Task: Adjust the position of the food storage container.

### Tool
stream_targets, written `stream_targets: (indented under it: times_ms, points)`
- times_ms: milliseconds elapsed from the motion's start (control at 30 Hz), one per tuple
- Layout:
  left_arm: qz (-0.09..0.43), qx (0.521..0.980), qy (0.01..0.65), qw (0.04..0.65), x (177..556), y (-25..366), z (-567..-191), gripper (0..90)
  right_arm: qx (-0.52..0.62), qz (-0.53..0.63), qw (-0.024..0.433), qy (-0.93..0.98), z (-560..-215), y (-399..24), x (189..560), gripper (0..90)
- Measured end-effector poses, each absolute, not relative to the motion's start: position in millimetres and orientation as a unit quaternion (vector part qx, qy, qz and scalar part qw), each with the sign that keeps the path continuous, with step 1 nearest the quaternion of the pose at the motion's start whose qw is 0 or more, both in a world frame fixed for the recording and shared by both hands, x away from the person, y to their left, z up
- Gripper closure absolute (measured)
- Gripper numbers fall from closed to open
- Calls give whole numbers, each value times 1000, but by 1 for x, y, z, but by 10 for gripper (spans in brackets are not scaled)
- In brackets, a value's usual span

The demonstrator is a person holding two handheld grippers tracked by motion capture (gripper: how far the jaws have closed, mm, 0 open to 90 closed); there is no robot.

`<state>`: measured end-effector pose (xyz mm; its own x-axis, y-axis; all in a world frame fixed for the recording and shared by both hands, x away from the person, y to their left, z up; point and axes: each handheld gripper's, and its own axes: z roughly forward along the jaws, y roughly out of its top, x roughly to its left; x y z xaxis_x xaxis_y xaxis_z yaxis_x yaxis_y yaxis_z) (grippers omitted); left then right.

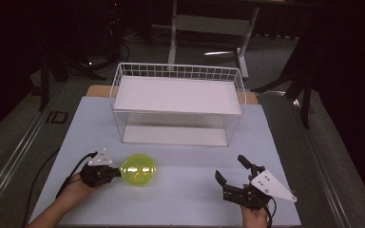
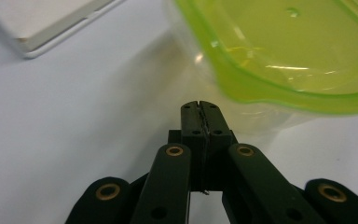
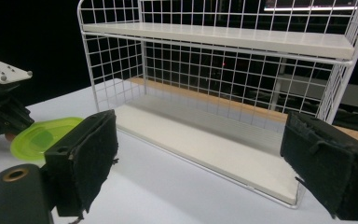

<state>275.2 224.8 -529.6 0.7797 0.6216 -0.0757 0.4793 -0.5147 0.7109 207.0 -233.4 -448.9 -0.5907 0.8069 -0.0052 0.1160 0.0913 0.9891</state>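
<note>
We see a green bowl (image 1: 139, 169) on the table (image 1: 180, 199), near the front edge and toward the left side. Our left tool (image 1: 116, 172) is squeezed tight, with its tips right by the bowl's rim. Our right tool (image 1: 229, 168) is spread wide near the front right corner. A white wire rack (image 1: 178, 102) stands at the back.

Green lid (image 2: 279, 51) cut off by top & right edges in left gripper view; can't tell if left gripper (image 2: 199, 108) touches container below it. Wire rack (image 3: 223, 93) top & right side cropped in right gripper view. Person's forearms cut off at bottom edge.
</note>
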Motion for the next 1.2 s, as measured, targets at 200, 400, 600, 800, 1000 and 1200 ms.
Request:
stream_targets:
  times_ms: [200, 400, 600, 800, 1000, 1200]
  points:
    - [80, 871, 304, 377, 273, 208, -531, 900, 340, 578, 294, 681, -450, -231, 207, 110]
    - [65, 877, 290, 377, 273, 187, -530, 900, 337, 576, 291, 685, -450, -229, 207, 110]
    - [51, 882, 278, 376, 277, 165, -532, 900, 338, 574, 286, 688, -452, -228, 207, 110]
    - [49, 885, 271, 375, 282, 149, -533, 900, 340, 575, 282, 689, -452, -229, 208, 110]
    - [52, 880, 284, 378, 278, 161, -528, 900, 339, 575, 281, 690, -453, -229, 209, 110]
    - [49, 878, 288, 378, 278, 162, -529, 900, 339, 574, 275, 692, -454, -227, 210, 110]
